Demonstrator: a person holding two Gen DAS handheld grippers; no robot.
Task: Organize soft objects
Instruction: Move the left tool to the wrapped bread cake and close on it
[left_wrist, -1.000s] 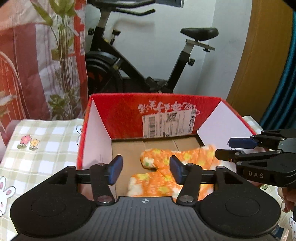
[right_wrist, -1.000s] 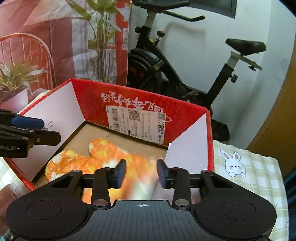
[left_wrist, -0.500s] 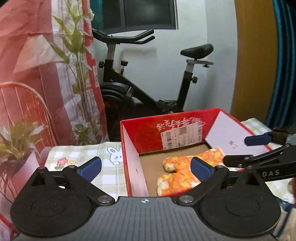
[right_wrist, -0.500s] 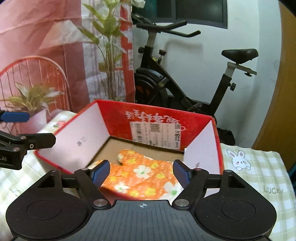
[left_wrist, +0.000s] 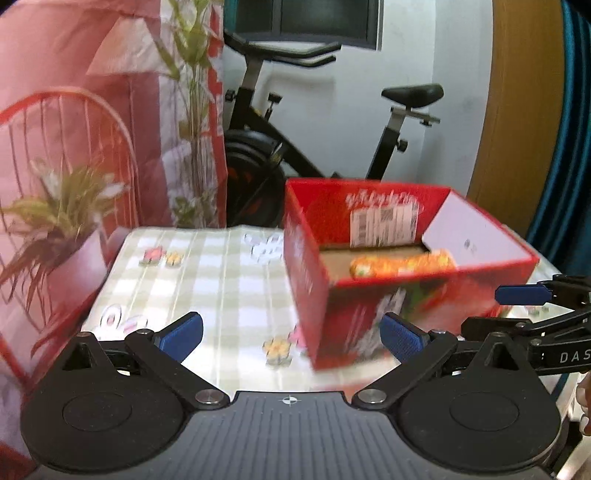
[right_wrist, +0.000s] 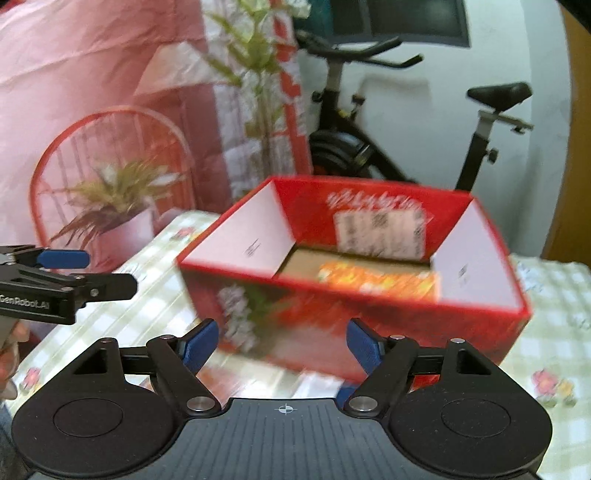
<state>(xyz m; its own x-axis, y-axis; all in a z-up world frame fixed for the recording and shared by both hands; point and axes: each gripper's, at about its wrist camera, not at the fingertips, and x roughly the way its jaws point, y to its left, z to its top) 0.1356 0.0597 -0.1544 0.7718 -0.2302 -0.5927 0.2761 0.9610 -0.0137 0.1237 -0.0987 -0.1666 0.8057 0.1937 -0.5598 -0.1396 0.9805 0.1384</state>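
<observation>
An orange flowered soft cloth lies inside an open red cardboard box on the checked tablecloth. It also shows in the right wrist view, inside the same box. My left gripper is open and empty, held back from the box's near left corner. My right gripper is open and empty, in front of the box's near wall. Each gripper shows at the edge of the other's view, the right one and the left one.
A checked tablecloth with flower and rabbit prints covers the table. A potted plant and a red wire chair stand to the left. An exercise bike stands behind the table against the wall.
Both grippers opened wide, letting go of the orange cloth in the box, and pulled back and down from over the box to in front of it.
</observation>
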